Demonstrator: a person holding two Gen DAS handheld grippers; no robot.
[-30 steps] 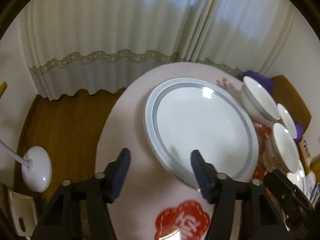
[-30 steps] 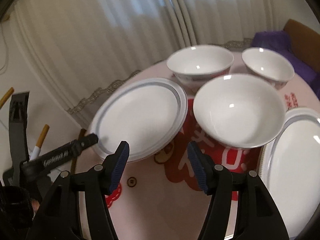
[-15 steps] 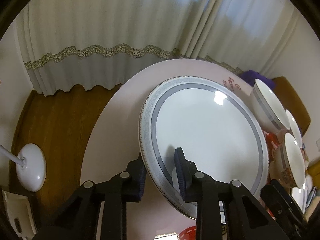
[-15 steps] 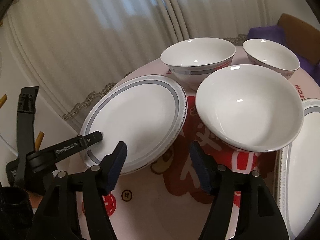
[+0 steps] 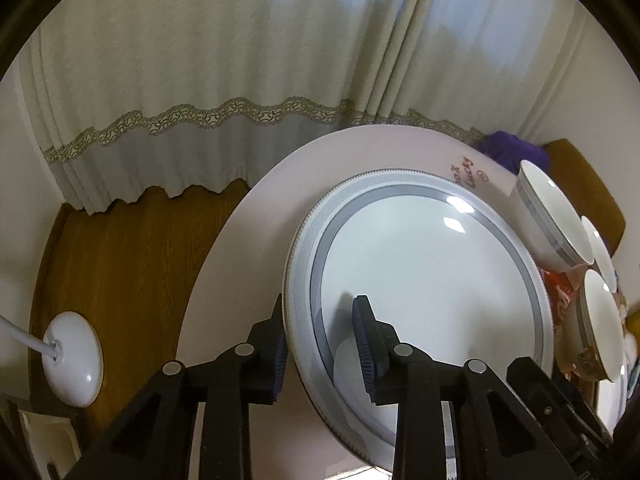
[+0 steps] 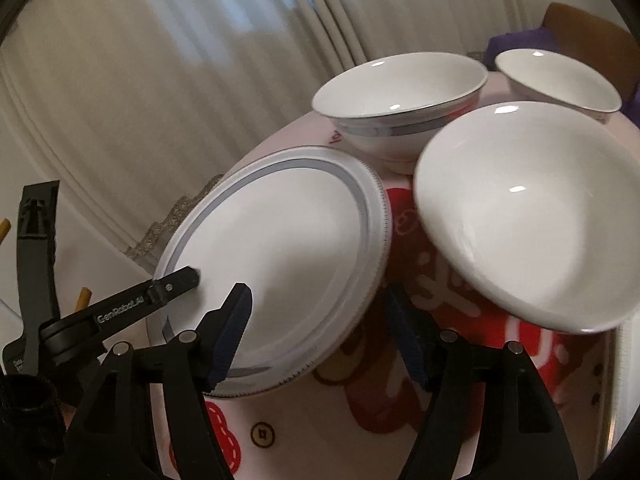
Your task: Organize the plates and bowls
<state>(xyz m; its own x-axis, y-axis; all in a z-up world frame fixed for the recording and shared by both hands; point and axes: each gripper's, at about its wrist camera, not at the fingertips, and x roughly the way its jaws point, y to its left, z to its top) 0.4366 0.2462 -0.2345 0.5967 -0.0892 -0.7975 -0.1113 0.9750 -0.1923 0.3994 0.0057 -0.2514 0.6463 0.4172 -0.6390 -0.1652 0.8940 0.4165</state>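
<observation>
The left tongs [image 5: 320, 332] clamp the near rim of the large plate [image 5: 424, 272], one pad under its edge, one on its face. The plate, white with a grey band and beaded rim, lies on the table [image 5: 248, 240] left of three white bowls. The right tongs [image 6: 320, 332] stand open, straddling the plate's right edge without touching it.

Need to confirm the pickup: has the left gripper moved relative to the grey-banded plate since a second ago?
Yes. The left gripper has moved forward onto the grey-banded plate, and its jaws have been closing, now astride the plate's near rim, one finger outside, one over the well.
</observation>
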